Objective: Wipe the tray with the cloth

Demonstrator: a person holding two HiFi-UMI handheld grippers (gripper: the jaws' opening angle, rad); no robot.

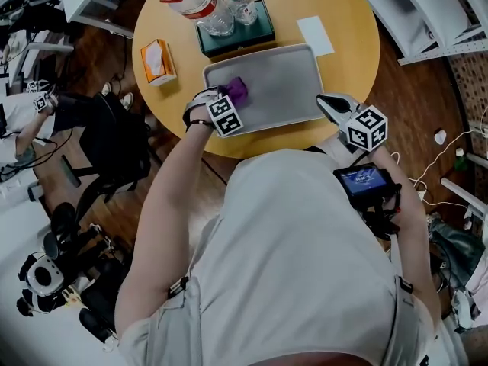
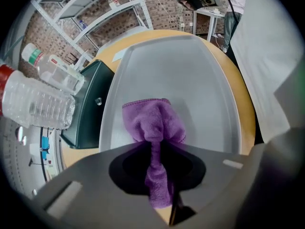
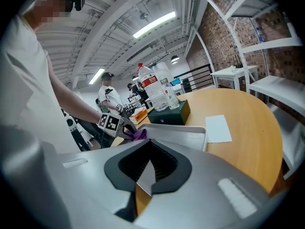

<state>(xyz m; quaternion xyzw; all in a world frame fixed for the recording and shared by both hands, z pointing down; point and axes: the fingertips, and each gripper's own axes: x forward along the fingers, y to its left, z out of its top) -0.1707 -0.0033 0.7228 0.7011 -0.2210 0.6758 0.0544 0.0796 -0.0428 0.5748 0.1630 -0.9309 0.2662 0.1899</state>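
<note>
A grey tray (image 1: 290,82) lies on the round yellow table (image 1: 351,21). A purple cloth (image 1: 237,90) rests on the tray's near left part. My left gripper (image 1: 226,101) is shut on the cloth; in the left gripper view the cloth (image 2: 152,120) bunches out past the jaws onto the tray (image 2: 190,75). My right gripper (image 1: 332,105) sits at the tray's near right corner. In the right gripper view its jaws (image 3: 148,168) are closed on a grey sliver of the tray's rim, and the tray (image 3: 183,135) stretches ahead.
A dark green box (image 1: 232,38) with two plastic bottles (image 1: 200,2) on it stands behind the tray. An orange packet (image 1: 158,61) lies at the table's left, a white paper (image 1: 315,35) at the back right. Shelving and chairs surround the table.
</note>
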